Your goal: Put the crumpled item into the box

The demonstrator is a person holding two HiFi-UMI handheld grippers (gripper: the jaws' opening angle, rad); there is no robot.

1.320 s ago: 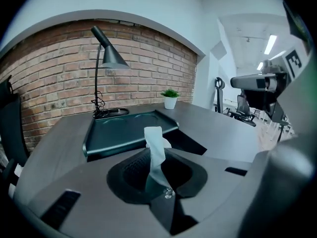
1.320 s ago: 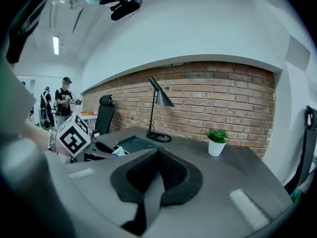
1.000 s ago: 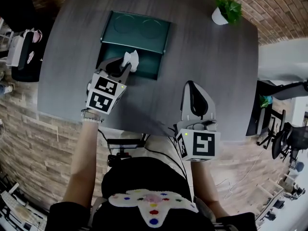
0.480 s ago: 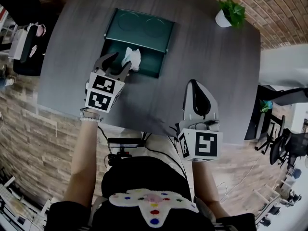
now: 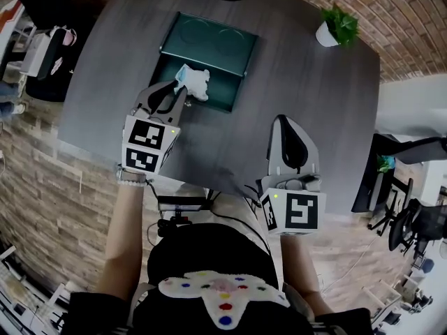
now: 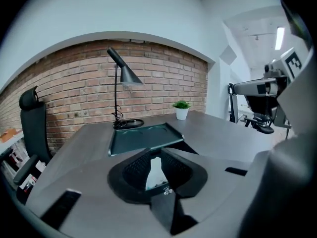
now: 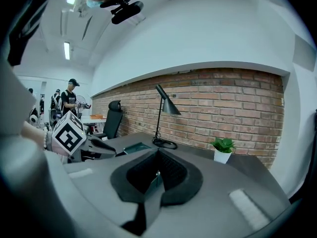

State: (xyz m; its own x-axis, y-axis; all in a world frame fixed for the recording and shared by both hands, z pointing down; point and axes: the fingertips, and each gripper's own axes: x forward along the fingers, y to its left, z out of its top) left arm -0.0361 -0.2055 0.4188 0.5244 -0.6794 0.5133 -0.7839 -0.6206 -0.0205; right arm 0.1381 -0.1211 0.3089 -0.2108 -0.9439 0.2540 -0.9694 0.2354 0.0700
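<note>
Left hand-held gripper [image 5: 176, 89] jaws just closed onto crumpled white paper wad [image 5: 194, 82], held above near-left part of dark green open box [image 5: 234, 93]; judged best: lower it well inside the box, then open wide. Right hand-held gripper [image 5: 283, 125] jaws together, empty.

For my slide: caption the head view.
With jaws just closed on the crumpled white item, the left gripper holds it at the open green box; the right gripper is shut.

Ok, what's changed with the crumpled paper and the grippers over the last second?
The left gripper opened and let the crumpled paper go in the box. Its jaws have just been closing on the paper again, and it seems lifted a little. The right gripper, box and table stayed put.
</note>
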